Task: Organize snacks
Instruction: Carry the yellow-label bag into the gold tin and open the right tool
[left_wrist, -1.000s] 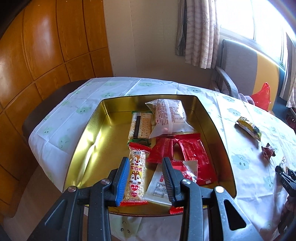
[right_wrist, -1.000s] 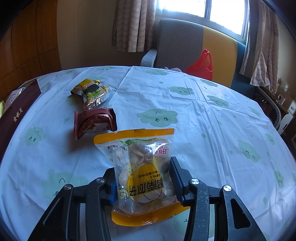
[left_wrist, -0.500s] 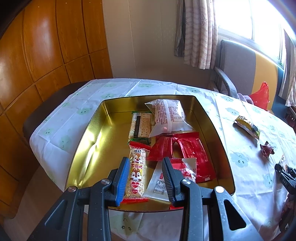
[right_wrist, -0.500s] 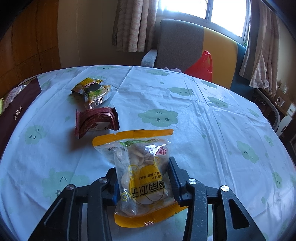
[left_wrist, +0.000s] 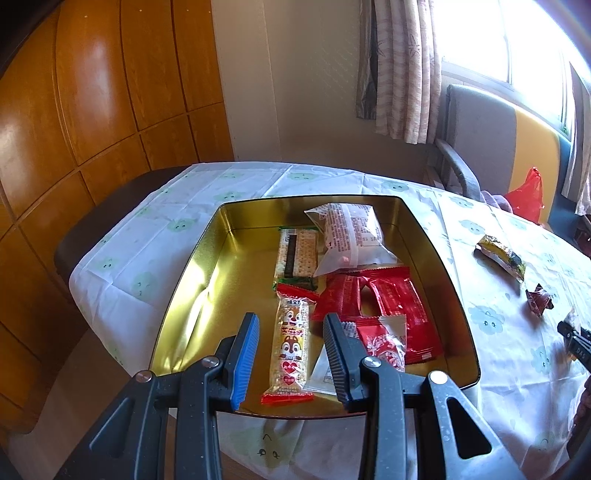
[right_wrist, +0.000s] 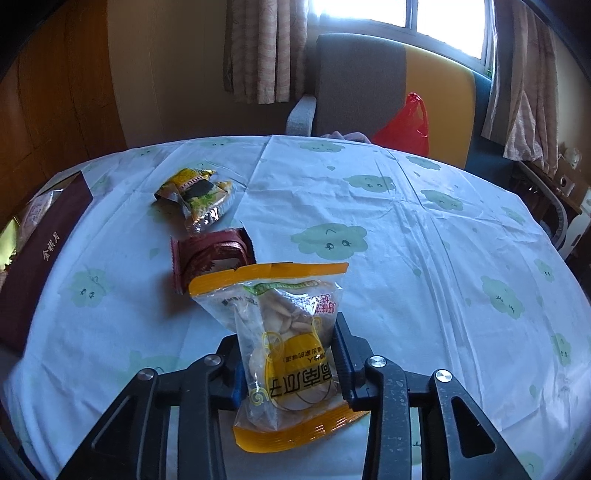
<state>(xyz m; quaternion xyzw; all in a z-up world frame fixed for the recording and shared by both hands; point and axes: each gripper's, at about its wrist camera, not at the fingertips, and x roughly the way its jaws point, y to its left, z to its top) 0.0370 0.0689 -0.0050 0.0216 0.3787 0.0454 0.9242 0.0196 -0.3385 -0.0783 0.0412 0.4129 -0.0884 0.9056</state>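
The right gripper (right_wrist: 288, 363) has just been closing; its fingers squeeze the orange-edged snack bag (right_wrist: 286, 339), long axis pointing away. The left gripper (left_wrist: 290, 356), slightly open, holds nothing.

A pale cloud-printed cloth (right_wrist: 424, 258) covers the worktop, a grey and yellow armchair (right_wrist: 373, 88) stands behind it under patterned curtains (right_wrist: 266, 51), and what looks like a red plastic bag (right_wrist: 408, 125) sits on the seat.

Gold tin (left_wrist: 192, 280); red packets (left_wrist: 402, 310); squirrel-print bar (left_wrist: 290, 343), red ends. Clear bag (right_wrist: 291, 339) w/ orange bands; white cloth (right_wrist: 424, 258), green cloud faces.
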